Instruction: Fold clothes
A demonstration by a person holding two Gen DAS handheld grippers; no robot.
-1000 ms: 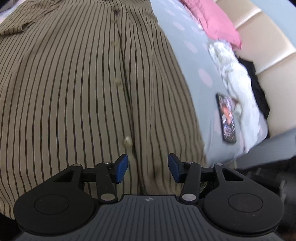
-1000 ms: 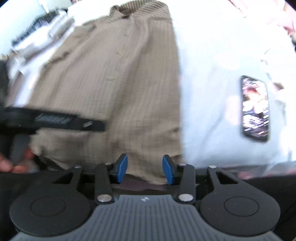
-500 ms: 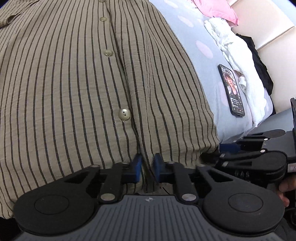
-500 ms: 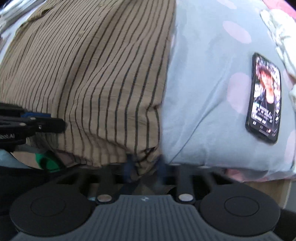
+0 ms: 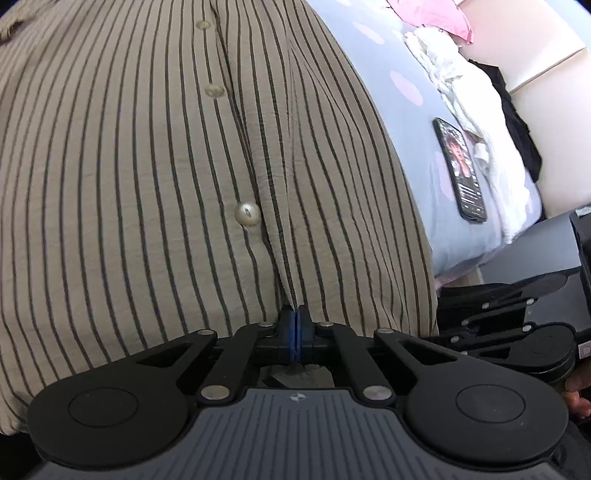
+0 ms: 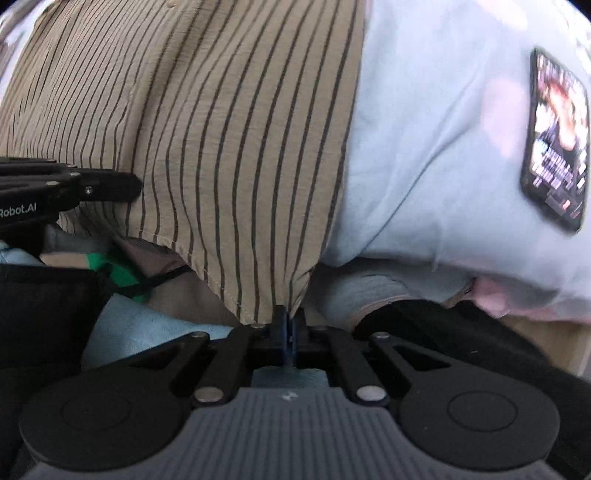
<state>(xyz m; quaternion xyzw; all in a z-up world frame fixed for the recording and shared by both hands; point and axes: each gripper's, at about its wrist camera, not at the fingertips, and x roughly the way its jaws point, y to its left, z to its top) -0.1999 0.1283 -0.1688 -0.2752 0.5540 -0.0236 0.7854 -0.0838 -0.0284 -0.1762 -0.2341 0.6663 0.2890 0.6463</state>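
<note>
Since the earlier frames, both grippers have been lowered and clamped onto the hem of the olive, dark-striped button shirt (image 5: 155,177): left gripper (image 5: 294,328) below its buttons, right gripper (image 6: 287,325) at its corner. It is spread on a grey pink-dotted bedsheet (image 6: 424,147), a black smartphone (image 5: 460,170) beside it.

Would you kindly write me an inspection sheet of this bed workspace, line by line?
Surface: grey bedsheet with pink dots, over the bed's near edge.
Job's things: tan striped shirt, buttoned, spread flat; its hem hangs at the bed edge.
Clutter: phone with its screen lit, right of the shirt; white cloth, black garment and pink pillow further back.
Grippers: left gripper shut on the hem near the button placket; right gripper shut on the shirt's lower right corner.
Cables: nothing seen.
Surroundings: cream headboard behind the bedding.
</note>
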